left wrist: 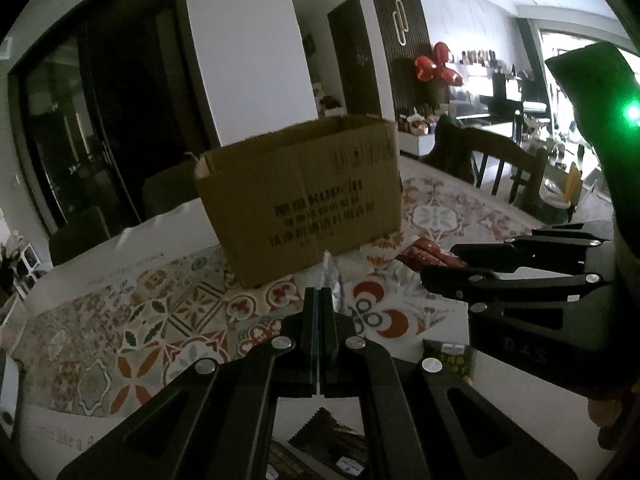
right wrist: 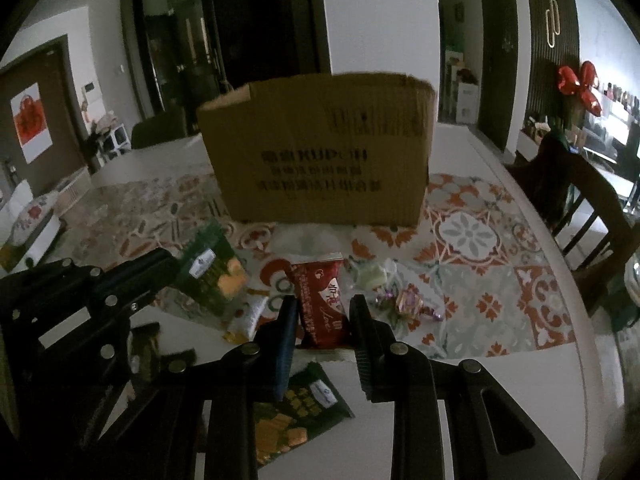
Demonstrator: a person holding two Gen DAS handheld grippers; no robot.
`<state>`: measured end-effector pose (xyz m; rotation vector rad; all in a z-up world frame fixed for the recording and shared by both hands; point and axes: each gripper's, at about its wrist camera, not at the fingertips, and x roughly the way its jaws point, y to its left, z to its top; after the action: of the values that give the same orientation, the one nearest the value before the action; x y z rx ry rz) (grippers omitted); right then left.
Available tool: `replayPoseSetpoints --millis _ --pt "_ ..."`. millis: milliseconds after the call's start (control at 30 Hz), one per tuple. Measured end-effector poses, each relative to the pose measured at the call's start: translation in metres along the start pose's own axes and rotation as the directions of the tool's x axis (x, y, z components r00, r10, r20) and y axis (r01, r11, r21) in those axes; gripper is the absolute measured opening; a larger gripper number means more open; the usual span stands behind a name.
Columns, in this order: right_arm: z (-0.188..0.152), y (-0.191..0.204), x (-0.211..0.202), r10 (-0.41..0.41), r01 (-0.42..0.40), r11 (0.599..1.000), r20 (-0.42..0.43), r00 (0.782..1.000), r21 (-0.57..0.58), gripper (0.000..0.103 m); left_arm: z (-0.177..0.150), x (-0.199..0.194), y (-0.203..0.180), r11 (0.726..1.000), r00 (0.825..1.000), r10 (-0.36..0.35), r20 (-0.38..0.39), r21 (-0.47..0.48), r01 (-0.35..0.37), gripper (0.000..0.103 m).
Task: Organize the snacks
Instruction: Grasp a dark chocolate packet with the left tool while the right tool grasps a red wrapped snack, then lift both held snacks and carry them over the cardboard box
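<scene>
Two tongs work snacks before an open brown cardboard box [right wrist: 320,148].
Left tongs [left wrist: 319,300] pinch a thin silvery wrapper [left wrist: 331,276]; right tongs [right wrist: 322,312] straddle, unclosed, a red snack packet [right wrist: 320,300] on the counter [right wrist: 500,360]. Slick foil could slip out.

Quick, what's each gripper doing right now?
Left gripper: shut on a silvery packet.
Right gripper: open, straddling the red snack packet.

- The cardboard box [right wrist: 320,152] carries "KUP" in dark print; the characters around it are too blurred to read.
- The red snack packet [right wrist: 322,300] seems to say "Love".
</scene>
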<state>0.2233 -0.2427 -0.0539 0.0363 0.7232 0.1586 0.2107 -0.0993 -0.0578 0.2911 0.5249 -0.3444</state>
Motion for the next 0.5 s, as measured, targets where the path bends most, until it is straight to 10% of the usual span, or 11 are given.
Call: replayPoseSetpoints --millis 500 --pt "0.026 0.006 -0.028 0.017 -0.018 1.000 0.111 0.994 0.008 0.028 0.031 -0.022 0.013 0.997 0.995 -0.050 0.090 -0.054 0.055 0.002"
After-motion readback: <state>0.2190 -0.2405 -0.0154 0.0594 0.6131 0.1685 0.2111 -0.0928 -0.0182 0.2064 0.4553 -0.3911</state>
